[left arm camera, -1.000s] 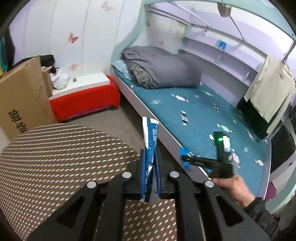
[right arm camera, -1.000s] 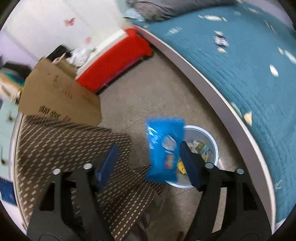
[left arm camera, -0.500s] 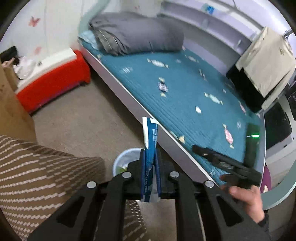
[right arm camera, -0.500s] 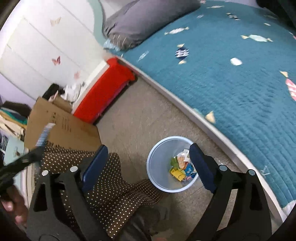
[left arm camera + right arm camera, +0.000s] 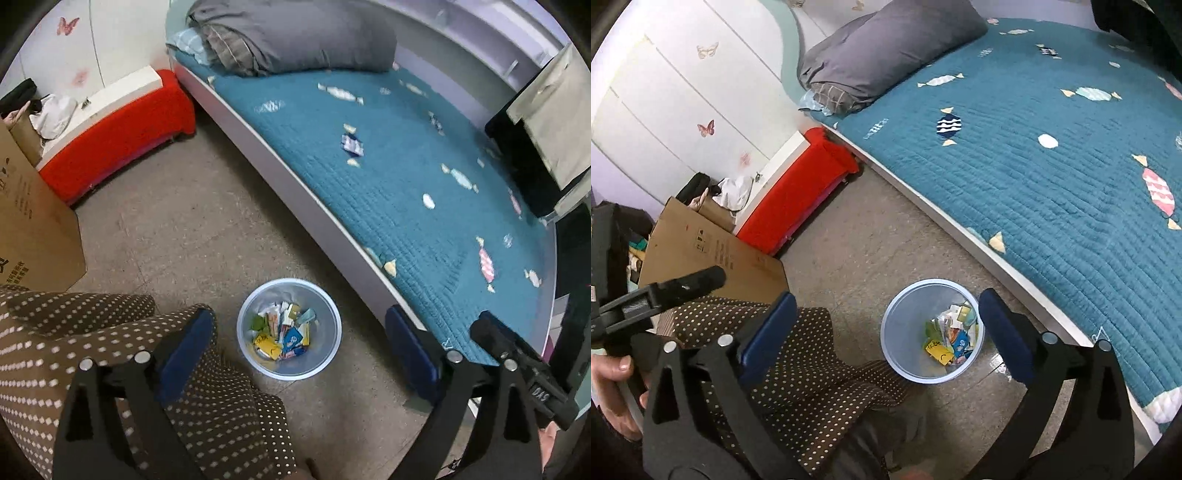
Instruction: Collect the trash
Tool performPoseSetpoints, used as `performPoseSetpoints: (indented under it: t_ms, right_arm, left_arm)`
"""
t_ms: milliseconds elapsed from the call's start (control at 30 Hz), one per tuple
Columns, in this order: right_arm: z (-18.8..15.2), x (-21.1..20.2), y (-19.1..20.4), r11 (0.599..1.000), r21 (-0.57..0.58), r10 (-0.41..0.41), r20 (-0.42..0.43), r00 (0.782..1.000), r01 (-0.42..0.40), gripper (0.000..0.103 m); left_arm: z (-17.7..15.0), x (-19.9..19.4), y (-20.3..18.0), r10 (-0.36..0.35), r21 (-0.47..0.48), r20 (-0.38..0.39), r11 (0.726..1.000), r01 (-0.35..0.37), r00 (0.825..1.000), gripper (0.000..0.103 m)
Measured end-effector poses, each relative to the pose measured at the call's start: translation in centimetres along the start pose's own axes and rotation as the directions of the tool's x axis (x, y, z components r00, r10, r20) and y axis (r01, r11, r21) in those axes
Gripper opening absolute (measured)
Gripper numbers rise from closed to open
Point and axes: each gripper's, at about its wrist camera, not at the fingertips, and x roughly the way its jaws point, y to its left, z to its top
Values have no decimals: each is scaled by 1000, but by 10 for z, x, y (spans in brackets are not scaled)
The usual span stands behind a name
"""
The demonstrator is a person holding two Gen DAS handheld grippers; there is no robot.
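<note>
**Both claws spread above the waste bin**

Though the fisheye lens bends every edge, both wrist views show the pale blue trash bin [image 5: 289,328] standing on the grey floor [image 5: 192,221] just beside the bed [image 5: 406,177], with the dotted brown fabric [image 5: 110,332] near its other side. The left gripper [image 5: 299,332] hangs over the bin with its blue-padded fingers spread wide and nothing between them. The right gripper [image 5: 882,328] is likewise spread apart and empty, the bin framed between its fingers.

Wrappers [image 5: 284,332] lie heaped in the bottom of the bin: yellow, green, blue and white pieces, too small to tell apart. A yellow wrapper [image 5: 938,350] carries dark handwriting that cannot be read.

The cardboard box [image 5: 713,254] is cut off by the fabric and shows printed black characters, too small to make out. In the left view, the other tool's body at the lower right bears pale lettering, upside down and unclear. A red bench [image 5: 118,136] stands against the wall.
</note>
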Motion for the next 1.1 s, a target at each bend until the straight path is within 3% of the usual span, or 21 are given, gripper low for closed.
performPoseSetpoints:
  t_ms: [133, 233, 333, 500, 700, 933, 967, 1033, 1100]
  right_arm:
    - [-5, -12, 29, 999, -37, -7, 11, 1000, 8, 97]
    - [-8, -26, 57, 997, -81, -10, 19, 1000, 12, 97]
    - [-12, -49, 92, 989, -143, 30, 30, 999, -26, 97]
    - [-21, -90, 147, 966, -254, 72, 71, 995, -51, 97]
    - [-41, -143, 213, 926, -372, 114, 126, 985, -60, 97]
    - [-69, -207, 280, 876, -480, 172, 231, 958, -41, 97]
    - [-72, -213, 285, 871, -490, 180, 239, 954, -42, 97]
    - [-82, -228, 301, 851, -523, 209, 259, 943, -45, 97]
    - [-89, -237, 313, 836, -547, 222, 272, 936, -39, 97]
  left_arm:
    - [-14, -39, 8, 43, -10, 88, 999, -42, 995, 93]
    - [-27, -80, 15, 106, -62, 177, 993, -96, 979, 93]
    - [-45, -117, 21, 121, -93, 249, 991, -101, 961, 93]
    - [-81, -189, 30, 210, -138, 374, 976, -170, 903, 96]
    - [-122, -255, 45, 301, -212, 456, 951, -226, 837, 97]
    - [-179, -330, 62, 422, -324, 557, 903, -281, 715, 98]
    - [-190, -343, 63, 444, -340, 581, 894, -292, 682, 98]
    - [-206, -364, 65, 479, -368, 610, 877, -310, 631, 98]
    - [-220, -382, 66, 508, -386, 624, 861, -331, 594, 98]
